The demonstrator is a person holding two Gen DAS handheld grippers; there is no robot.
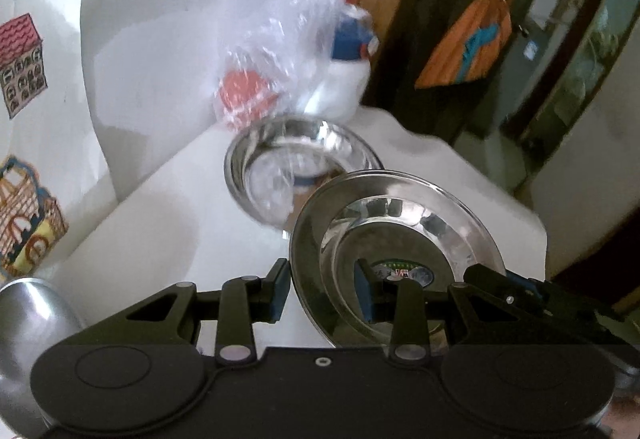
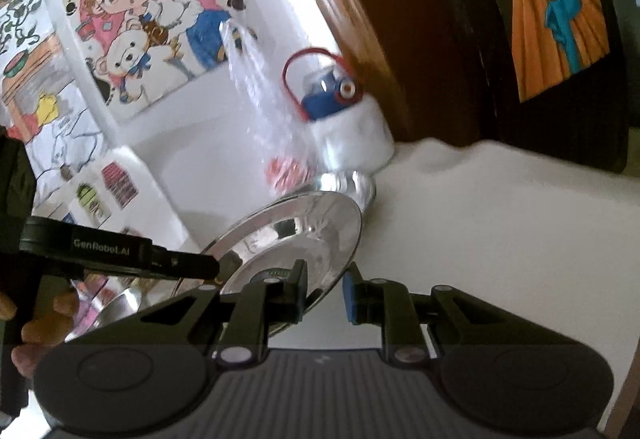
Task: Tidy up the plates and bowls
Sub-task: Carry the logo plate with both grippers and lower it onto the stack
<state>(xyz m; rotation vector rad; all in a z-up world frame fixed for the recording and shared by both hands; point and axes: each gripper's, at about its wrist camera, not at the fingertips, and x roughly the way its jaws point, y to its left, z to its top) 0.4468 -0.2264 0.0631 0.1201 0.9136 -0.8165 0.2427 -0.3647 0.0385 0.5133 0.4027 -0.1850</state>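
Observation:
A steel plate is lifted and tilted over the white table. My left gripper is shut on its left rim, one finger outside and one over the inner face. In the right wrist view the same plate leans up to the left. My right gripper stands open astride its near edge, a strip of table showing beside the right pad. A steel bowl rests behind the plate, and the right wrist view shows only a sliver of this bowl.
A clear plastic bag with a red item and a white bottle with a blue cap stand against the white wall. A rounded steel vessel sits at the near left. The table's edge drops off right. A hand holds the left gripper.

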